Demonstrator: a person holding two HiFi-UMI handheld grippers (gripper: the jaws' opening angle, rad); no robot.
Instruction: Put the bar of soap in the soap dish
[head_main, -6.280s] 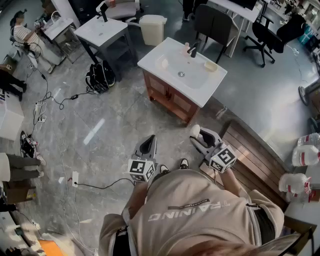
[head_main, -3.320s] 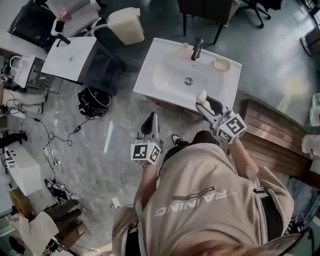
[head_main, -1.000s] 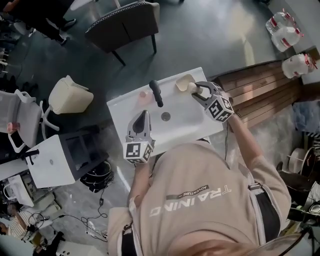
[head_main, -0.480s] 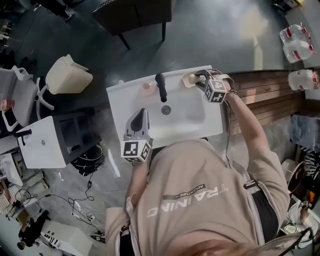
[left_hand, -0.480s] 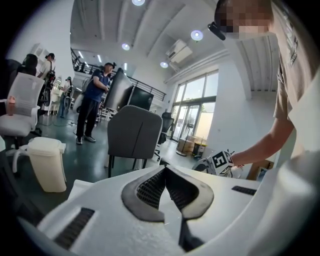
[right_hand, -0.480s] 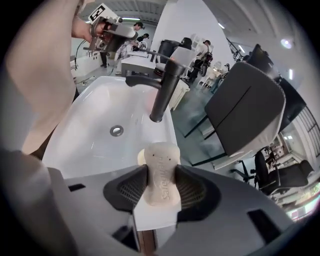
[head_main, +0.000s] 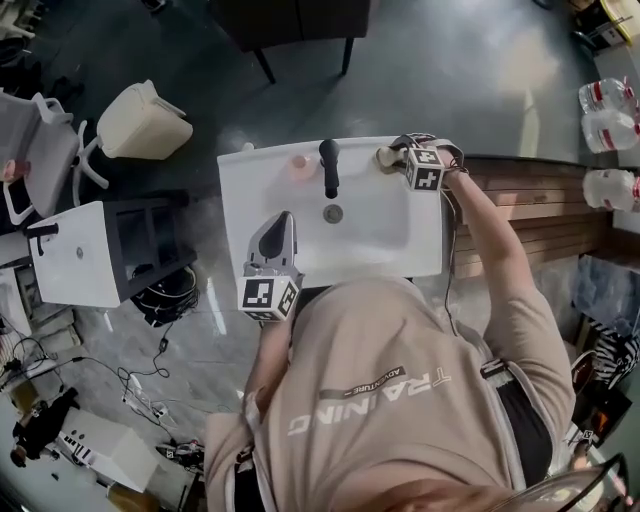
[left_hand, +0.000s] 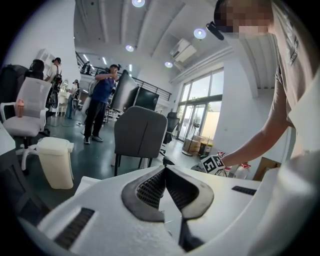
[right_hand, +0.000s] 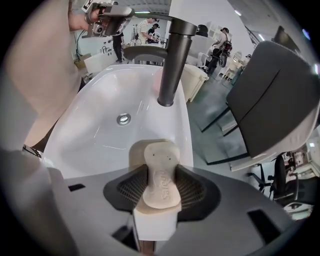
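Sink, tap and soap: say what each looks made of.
Sink: glossy white, probably glazed ceramic; light streaks reflect off its smooth basin.
Tap: dark and matte, likely coated metal; its straight column shows only a dull sheen.
Soap: cream, waxy and matte, with rounded edges and letters pressed into its face.

even indoor light from ceiling spots (left_hand: 200, 33) and tall windows (left_hand: 202, 112). soft sheen on white basin (head_main: 380, 240), floor (head_main: 450, 60) beyond basin dimmer. both gripper views fisheye-bent, black corners, near foreground soft. head view sharp, slight edge curve.
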